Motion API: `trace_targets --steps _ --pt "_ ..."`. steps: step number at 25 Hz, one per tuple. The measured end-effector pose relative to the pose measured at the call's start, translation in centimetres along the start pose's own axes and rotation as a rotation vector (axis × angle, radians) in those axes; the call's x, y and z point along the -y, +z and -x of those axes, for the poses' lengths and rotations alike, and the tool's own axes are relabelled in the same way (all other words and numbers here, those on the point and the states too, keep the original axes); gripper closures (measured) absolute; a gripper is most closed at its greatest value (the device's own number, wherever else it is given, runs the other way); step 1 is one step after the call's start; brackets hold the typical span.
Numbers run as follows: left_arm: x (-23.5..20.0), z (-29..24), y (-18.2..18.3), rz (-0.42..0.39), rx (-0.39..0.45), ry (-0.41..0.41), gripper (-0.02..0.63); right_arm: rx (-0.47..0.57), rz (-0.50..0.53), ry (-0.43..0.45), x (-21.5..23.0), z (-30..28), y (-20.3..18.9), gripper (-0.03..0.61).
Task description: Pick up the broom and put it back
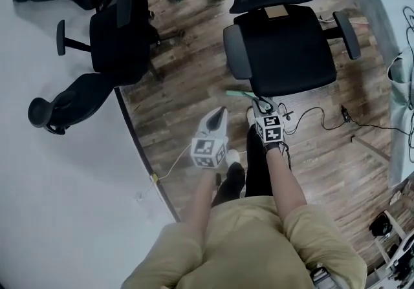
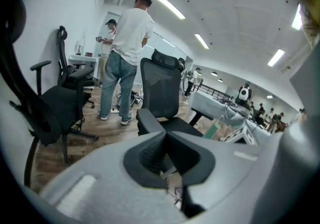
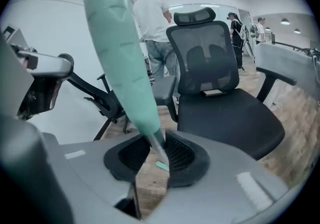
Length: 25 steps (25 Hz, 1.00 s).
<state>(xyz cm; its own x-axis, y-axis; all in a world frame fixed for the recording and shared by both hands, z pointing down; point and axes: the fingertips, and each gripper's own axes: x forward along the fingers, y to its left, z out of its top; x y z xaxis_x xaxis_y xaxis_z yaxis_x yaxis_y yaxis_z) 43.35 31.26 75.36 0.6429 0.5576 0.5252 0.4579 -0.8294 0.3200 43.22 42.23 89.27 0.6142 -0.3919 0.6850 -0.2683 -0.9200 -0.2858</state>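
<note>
The broom shows only as its teal handle grip (image 3: 122, 52) and a thin metal shaft running down between my right gripper's (image 3: 157, 150) pads. That gripper is shut on the shaft. In the head view the teal handle (image 1: 240, 94) sticks out to the left from the right gripper (image 1: 262, 104), just in front of the black chair. The broom's head is hidden. My left gripper (image 1: 218, 115) hangs beside the right one, a little to its left. It is shut, with nothing held between its pads (image 2: 155, 155). From it, the teal handle (image 2: 212, 129) is seen off to the right.
A black office chair (image 1: 278, 42) stands directly ahead on the wood floor. Another chair (image 1: 119, 29) and a tipped one (image 1: 65, 103) lie to the left by the pale floor area. A person (image 2: 127, 52) stands further back. Cables (image 1: 317, 116) trail on the right near a table (image 1: 381, 3).
</note>
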Motion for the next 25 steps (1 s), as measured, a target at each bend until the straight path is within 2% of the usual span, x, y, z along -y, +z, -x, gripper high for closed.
trace_targets --steps 6,13,17,21,25 --pt "2.2 4.1 1.7 0.001 0.067 0.021 0.611 0.124 0.033 -0.033 -2.2 8.2 4.9 0.486" --pt "4.4 11.6 5.6 -0.031 0.172 -0.006 0.611 0.31 0.161 -0.001 -11.9 19.0 10.6 0.486" --pt "5.6 15.7 9.5 -0.103 0.252 -0.03 0.611 0.435 0.194 0.022 -15.5 24.0 14.9 0.488" --pt "6.2 20.8 13.6 -0.168 0.346 -0.014 0.611 0.554 0.189 0.01 -18.5 29.1 19.2 0.489" --pt "7.2 25.9 18.0 -0.233 0.451 0.004 0.611 0.66 0.226 0.003 -21.5 33.9 23.0 0.488"
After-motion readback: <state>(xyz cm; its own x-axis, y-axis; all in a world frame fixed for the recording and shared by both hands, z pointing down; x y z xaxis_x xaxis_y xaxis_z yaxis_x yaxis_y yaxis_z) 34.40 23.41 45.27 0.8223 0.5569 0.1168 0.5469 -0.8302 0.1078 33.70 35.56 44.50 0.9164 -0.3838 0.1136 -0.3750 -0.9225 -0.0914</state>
